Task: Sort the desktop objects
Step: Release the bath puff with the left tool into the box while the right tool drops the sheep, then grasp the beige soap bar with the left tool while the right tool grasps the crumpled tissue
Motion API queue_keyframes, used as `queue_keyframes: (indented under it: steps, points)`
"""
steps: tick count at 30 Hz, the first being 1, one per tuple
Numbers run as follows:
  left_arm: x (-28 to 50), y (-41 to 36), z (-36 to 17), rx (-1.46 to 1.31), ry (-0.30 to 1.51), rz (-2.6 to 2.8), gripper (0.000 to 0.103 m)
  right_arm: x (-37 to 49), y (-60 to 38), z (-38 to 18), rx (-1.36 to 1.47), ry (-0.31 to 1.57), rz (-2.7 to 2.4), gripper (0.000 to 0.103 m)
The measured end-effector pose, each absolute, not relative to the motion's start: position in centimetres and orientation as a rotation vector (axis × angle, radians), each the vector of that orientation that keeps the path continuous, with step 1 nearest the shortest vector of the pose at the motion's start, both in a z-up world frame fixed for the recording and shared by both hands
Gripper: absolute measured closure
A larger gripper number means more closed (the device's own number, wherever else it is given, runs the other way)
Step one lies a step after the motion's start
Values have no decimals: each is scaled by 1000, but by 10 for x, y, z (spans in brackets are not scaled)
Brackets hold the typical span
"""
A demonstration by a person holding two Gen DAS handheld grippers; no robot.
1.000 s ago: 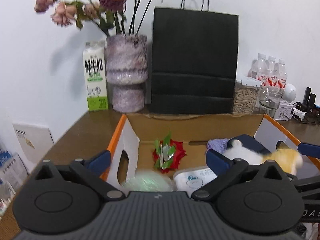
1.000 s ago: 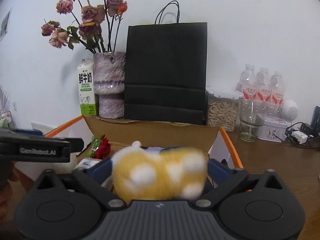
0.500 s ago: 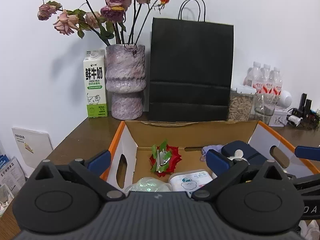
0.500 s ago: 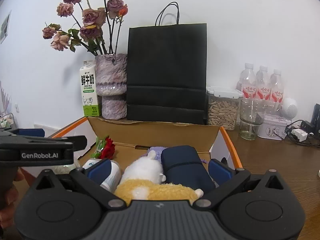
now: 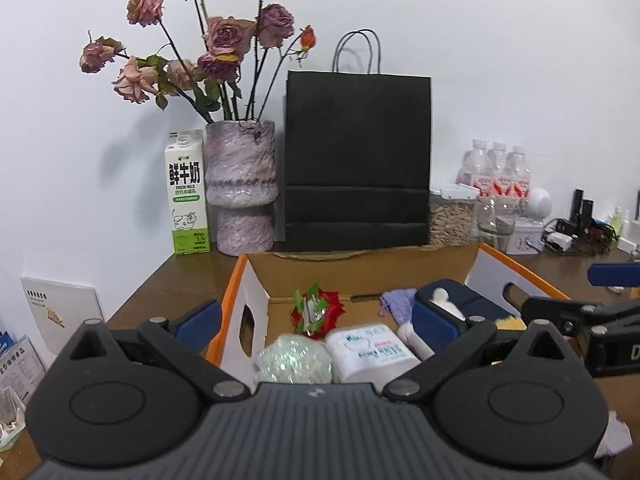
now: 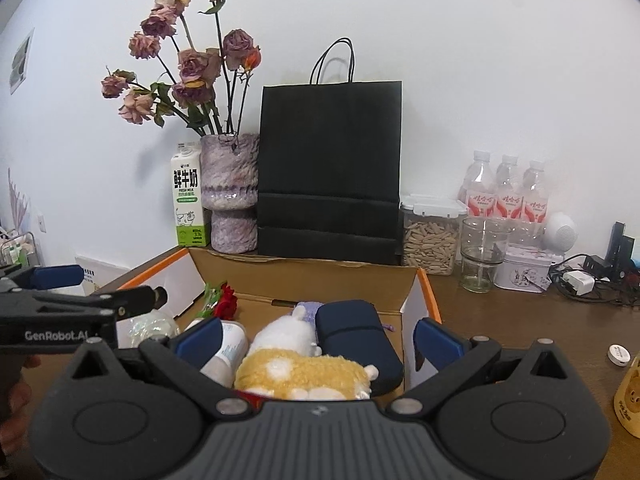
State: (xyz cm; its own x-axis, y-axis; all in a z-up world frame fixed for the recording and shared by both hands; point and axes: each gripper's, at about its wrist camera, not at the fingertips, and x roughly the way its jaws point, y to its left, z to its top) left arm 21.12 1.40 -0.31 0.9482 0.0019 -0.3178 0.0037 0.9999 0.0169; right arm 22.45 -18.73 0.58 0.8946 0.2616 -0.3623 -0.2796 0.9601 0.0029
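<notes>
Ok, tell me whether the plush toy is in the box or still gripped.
In the box: the plush toy lies beside the navy case, right gripper open around nothing.

plush toy [image 6: 300,374] | underside hidden | yellow item [image 6: 628,400] | edge-cropped

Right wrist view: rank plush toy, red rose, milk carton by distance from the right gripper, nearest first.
1. Plush toy: in the box, just ahead of the right gripper.
2. Red rose: box's far left corner.
3. Milk carton: behind the box, by the wall.
</notes>
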Motion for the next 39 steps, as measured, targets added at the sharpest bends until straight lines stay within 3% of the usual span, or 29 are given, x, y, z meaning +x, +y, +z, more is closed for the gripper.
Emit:
queue_keyframes:
  steps: [28,31,33,35,37,39]
  points:
    - [149,-4,-54,35,535,-23,0,150,-219,-48,-57,549,228,0]
    - [152,-6,-56,26,554,-17,17,150,-224,-49,-43,556,213,0]
    - [156,-7,-59,11,589,-4,36,151,-228,-50,-33,560,205,0]
    - [161,-5,-61,-20,622,-8,49,152,-230,-51,-24,559,197,0]
    - [163,-5,-63,-33,636,-8,57,153,-232,-52,-25,557,186,0]
    - [164,-7,-63,-30,635,-11,79,156,-233,-53,-33,564,173,0]
